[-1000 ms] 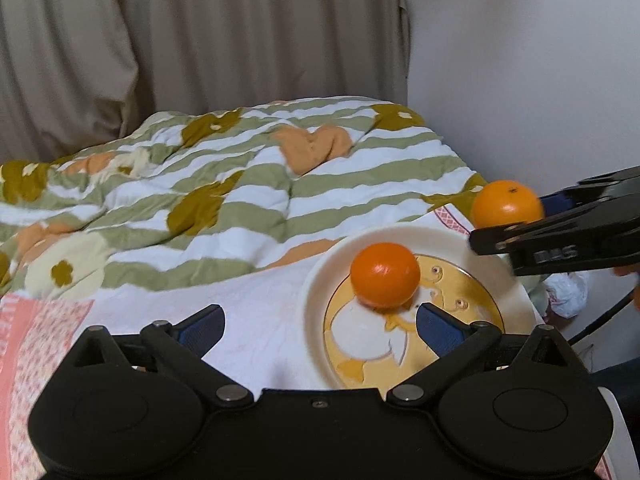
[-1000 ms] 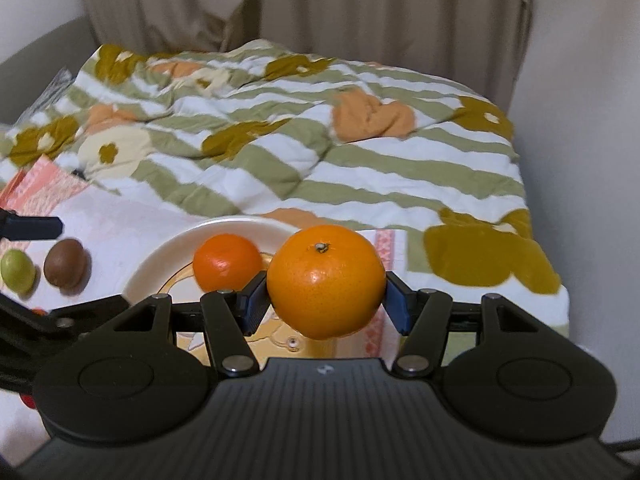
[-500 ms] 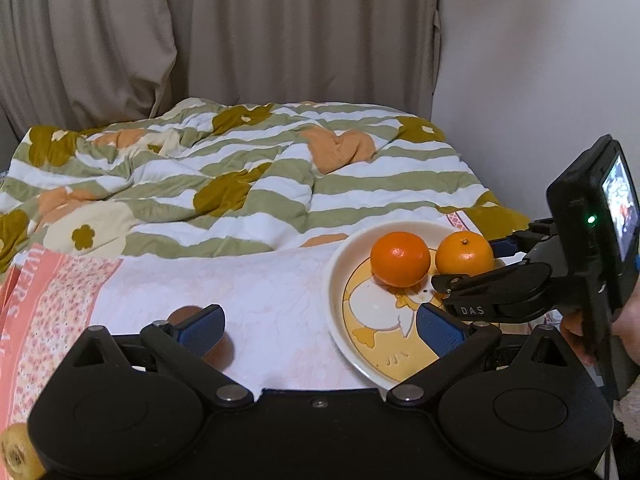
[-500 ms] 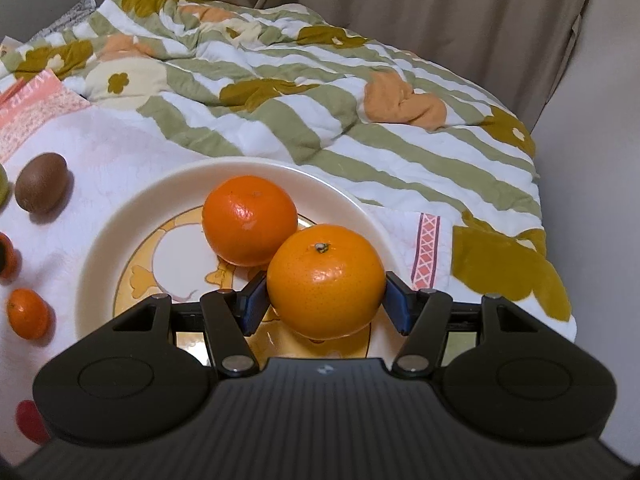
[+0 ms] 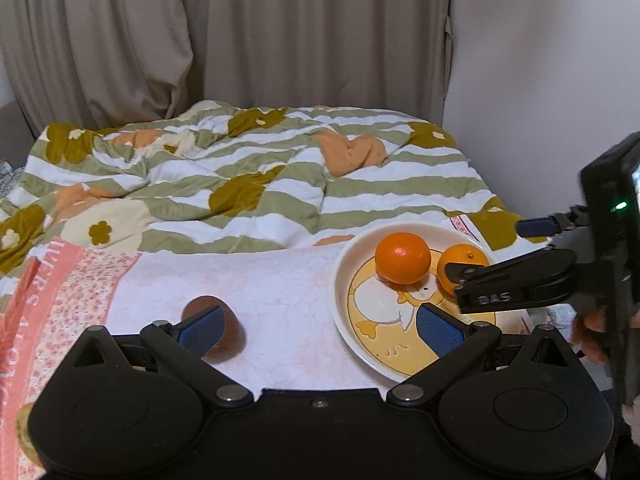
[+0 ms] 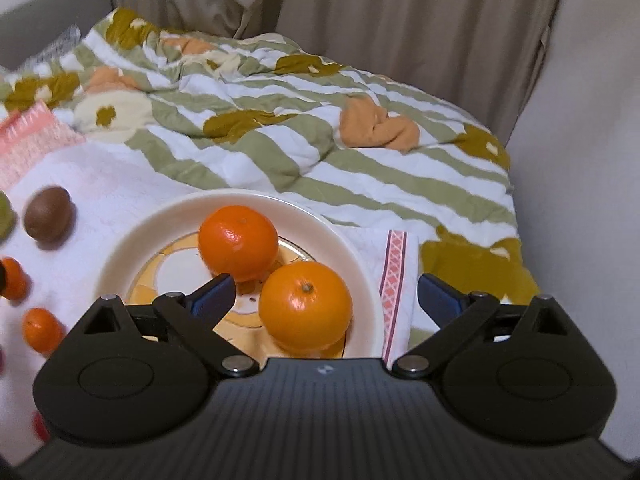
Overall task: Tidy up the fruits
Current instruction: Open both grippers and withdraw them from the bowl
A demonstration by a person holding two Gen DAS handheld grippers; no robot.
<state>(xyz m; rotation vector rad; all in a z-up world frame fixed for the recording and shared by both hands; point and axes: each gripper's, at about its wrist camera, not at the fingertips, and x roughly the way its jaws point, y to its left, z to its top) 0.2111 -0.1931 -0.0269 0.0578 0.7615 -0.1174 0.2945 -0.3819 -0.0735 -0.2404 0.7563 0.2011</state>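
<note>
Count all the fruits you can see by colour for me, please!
Orange: 4, two on the plate (deeper orange, lighter orange) and two small ones on the cloth.
Brown: 1, a kiwi.
Green: 1, cut off at the edge.
Total: 6 clear fruits.

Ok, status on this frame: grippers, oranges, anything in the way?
Right gripper opening, pads clear of the lighter orange, which sits on the plate beside the darker orange. Left gripper open, empty. Kiwi off the plate; nothing blocking.
</note>
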